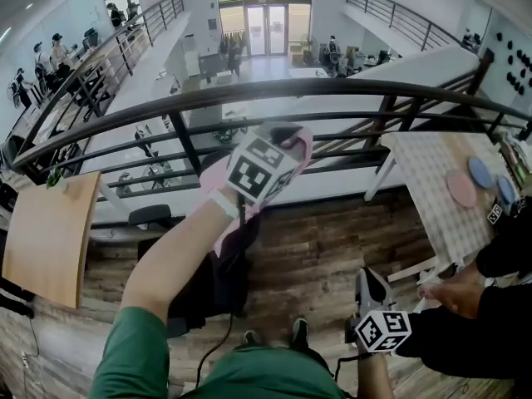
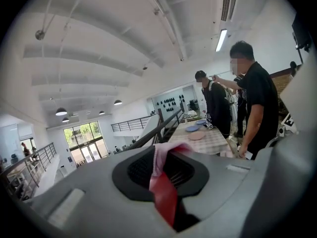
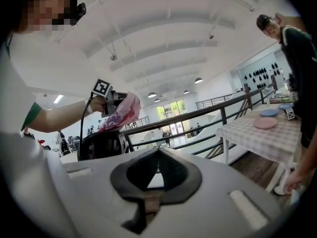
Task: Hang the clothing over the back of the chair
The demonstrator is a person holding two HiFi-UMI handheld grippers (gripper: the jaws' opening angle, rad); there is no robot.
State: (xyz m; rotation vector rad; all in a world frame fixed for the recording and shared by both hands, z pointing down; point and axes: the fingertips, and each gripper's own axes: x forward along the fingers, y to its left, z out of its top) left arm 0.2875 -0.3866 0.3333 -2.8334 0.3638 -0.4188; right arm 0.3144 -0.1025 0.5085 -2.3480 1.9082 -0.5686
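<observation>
the left gripper [image 2: 166, 157] is clamped on a fold of the pink clothing [image 3: 121, 112]. the arm is raised, likely so the cloth hangs free and can clear the top of the black chair [image 3: 99, 145] below it. the right gripper [image 3: 158, 151] is pinched together on nothing and held low, out of the way. the clothing hangs above the chair back, not yet draped; i can't tell whether its lower edge touches. a dark railing [image 1: 249, 94] stands beyond.

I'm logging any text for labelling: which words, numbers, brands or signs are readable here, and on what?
No readable text anywhere.
left marker cube: black-and-white square pattern, no letters.
right marker cube: the same.
pink clothing: purple print, too blurred to read.
</observation>
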